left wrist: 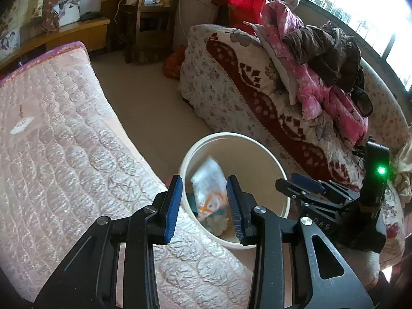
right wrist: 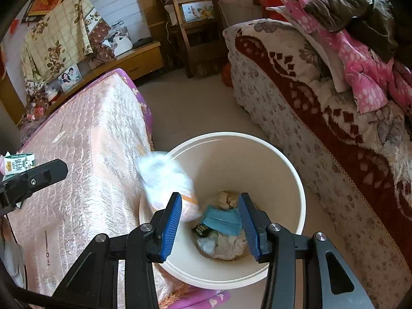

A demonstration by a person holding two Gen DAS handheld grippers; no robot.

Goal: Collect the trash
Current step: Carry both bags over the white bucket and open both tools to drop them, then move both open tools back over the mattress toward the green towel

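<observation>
A cream round trash bin stands on the floor between a mattress and a couch. A clear plastic wrapper with orange print is blurred in mid-air at the bin's left rim, free of both grippers. My left gripper is open just above the bin's near edge. My right gripper is open over the bin; it also shows in the left wrist view. Inside the bin lie a blue paper, crumpled tissues and a small dark packet.
A pink quilted mattress lies to the left, with a milk carton at its left edge. A floral-blanketed couch piled with clothes is on the right. A wooden chair stands behind.
</observation>
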